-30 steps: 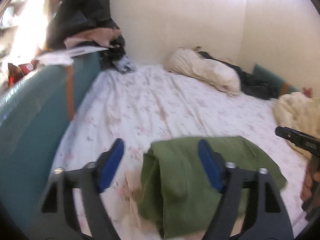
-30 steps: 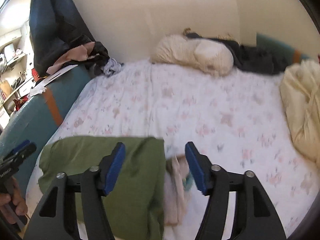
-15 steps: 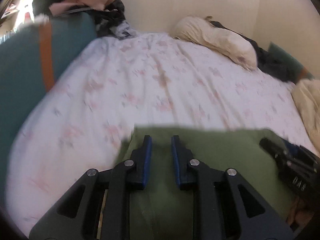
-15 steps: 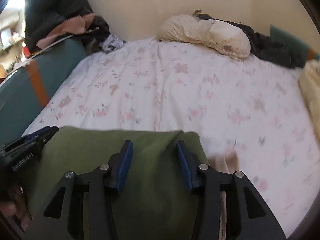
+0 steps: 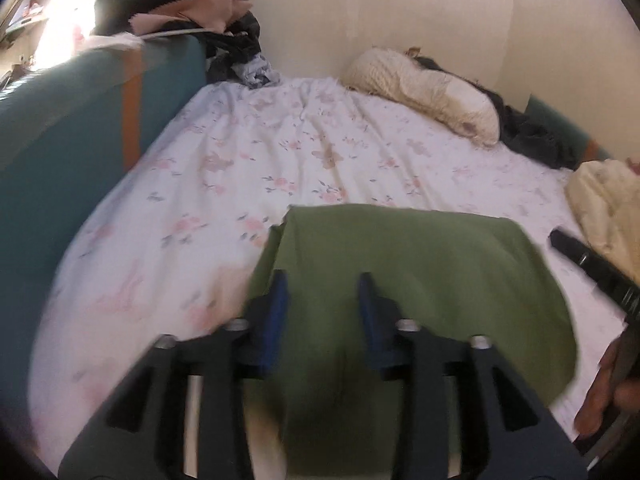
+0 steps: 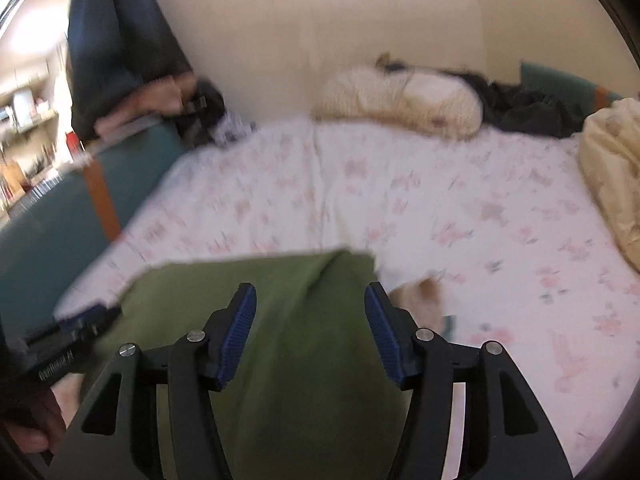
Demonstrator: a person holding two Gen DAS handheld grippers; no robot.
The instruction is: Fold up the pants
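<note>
Floral bedsheet (image 5: 256, 168) is covering the whole working surface, and the green pants (image 5: 420, 280) are lying on its near edge as a compact folded slab, right under both tools.

Nearest, the left gripper (image 5: 322, 292) is hanging over the pants' left part with its blue pads (image 5: 276, 312) spread moderately apart and nothing between them. Half a second ago those pads were almost together on the cloth, so it is letting go. The right gripper (image 6: 308, 316) is standing wide over the pants' right edge, wider than it was a moment back, and is also gripping nothing. With both tools releasing and the cloth lying flat and squared, I judge the fold is finished or very close; only a stray edge at the left corner may want tidying.

White lettering is showing on the left tool's black body in the right view, too blurred to read.

Farther off, a cream blanket (image 5: 608, 208) is bunched at the right, a pale pillow (image 5: 424, 88) is lying against the wall, dark clothes (image 5: 536, 136) are piled beside it, and a teal bed frame (image 5: 60, 148) is running along the left.
</note>
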